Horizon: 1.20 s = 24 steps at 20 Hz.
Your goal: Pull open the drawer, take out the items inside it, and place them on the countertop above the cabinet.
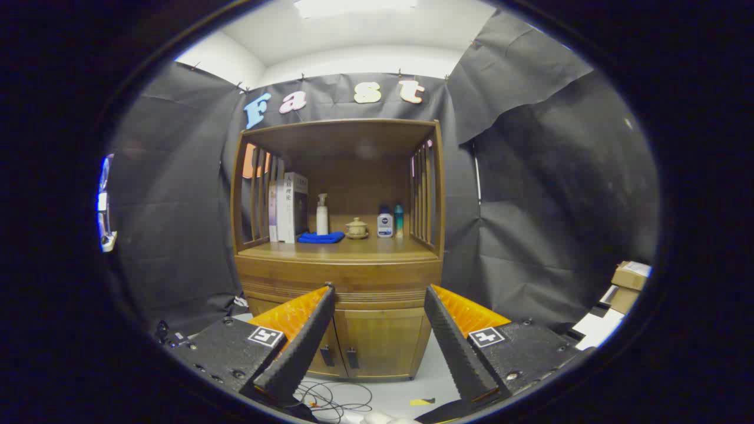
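From the gripper view I had the gripper [379, 287] spread wide, its two fingers [297, 347] well apart and holding nothing, with open air between them. Straight ahead, beyond the fingertips and well apart from them, stood the wooden cabinet [339, 265], squarely facing me. The drawer [337, 275] sat as a closed band across the cabinet front, just above the level of my fingertips and framed in the gap between them; I could not make out a handle on it, and whatever it held was hidden from me. Directly over the drawer lay the countertop [347, 248], a flat wooden shelf under an open hutch with slatted sides. On it, farther off than the drawer front, I saw upright books [288, 207] toward my left finger's side, a white pump bottle [322, 215] just beside them, a folded blue cloth [321, 237] lying at the foot of that bottle, a small lidded pot [356, 228] near the middle, and two small bottles [390, 221] standing together toward my right finger's side. Below the drawer, showing between my fingers, were the two cabinet doors [365, 344] with dark handles, both shut. Loose cables [333, 401] trailed on the pale floor [406, 391] just ahead of my fingers' bases.
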{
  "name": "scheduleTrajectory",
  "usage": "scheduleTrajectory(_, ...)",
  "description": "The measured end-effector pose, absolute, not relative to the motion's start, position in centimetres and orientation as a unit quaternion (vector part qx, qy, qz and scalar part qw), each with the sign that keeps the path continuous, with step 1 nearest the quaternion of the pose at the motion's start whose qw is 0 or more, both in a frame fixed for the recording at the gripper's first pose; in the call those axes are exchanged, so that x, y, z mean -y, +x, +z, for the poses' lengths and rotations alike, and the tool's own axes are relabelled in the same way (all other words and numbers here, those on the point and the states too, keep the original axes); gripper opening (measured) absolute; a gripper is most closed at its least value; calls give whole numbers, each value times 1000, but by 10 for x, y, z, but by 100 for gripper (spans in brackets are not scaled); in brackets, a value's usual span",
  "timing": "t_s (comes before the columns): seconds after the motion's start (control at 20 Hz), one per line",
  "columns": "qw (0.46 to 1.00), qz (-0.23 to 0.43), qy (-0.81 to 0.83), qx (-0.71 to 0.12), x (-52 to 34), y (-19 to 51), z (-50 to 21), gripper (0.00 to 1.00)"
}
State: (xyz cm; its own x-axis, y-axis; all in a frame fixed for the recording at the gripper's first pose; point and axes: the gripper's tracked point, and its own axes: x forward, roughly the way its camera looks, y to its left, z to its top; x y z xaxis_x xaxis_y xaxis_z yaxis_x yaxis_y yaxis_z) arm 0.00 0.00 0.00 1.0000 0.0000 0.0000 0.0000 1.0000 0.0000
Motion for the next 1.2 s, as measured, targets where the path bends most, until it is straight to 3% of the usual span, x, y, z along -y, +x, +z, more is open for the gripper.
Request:
scheduleTrajectory(0.75, 1000, -5, 1, -2, 1, 9, 2, 99)
scheduleTrajectory(1.2, 1000, 20, -8, -5, -45, 89, 0, 99)
